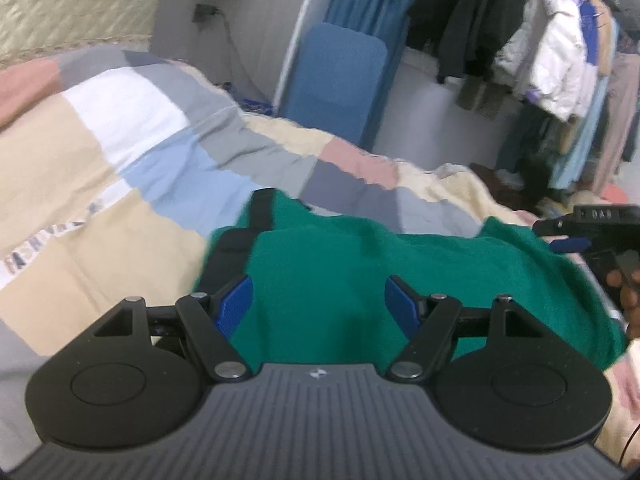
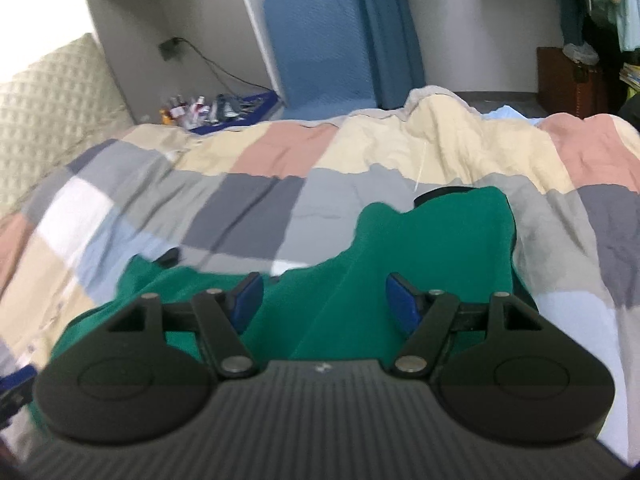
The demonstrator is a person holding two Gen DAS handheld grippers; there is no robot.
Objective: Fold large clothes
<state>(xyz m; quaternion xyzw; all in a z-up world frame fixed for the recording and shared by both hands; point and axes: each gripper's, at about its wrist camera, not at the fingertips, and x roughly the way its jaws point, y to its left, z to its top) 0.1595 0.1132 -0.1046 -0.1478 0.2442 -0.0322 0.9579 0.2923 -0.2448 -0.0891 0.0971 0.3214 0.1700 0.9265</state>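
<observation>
Two grippers hung over one patchwork duvet (image 1: pixel 100 152) that covered the whole bed, and on it we saw the green garment (image 1: pixel 340 264) with black trim, spread in loose folds near our side. Behind the bed stood a blue padded board (image 2: pixel 320 40) against the wall, and a rack of hanging clothes (image 1: pixel 560 48) filled the far corner. Our left gripper (image 1: pixel 318 304) hovered above the green cloth with its blue pads wide apart, nothing between them. Our right gripper (image 2: pixel 324 300) also had its jaws parted over a raised fold; the blurred view suggested no contact.
</observation>
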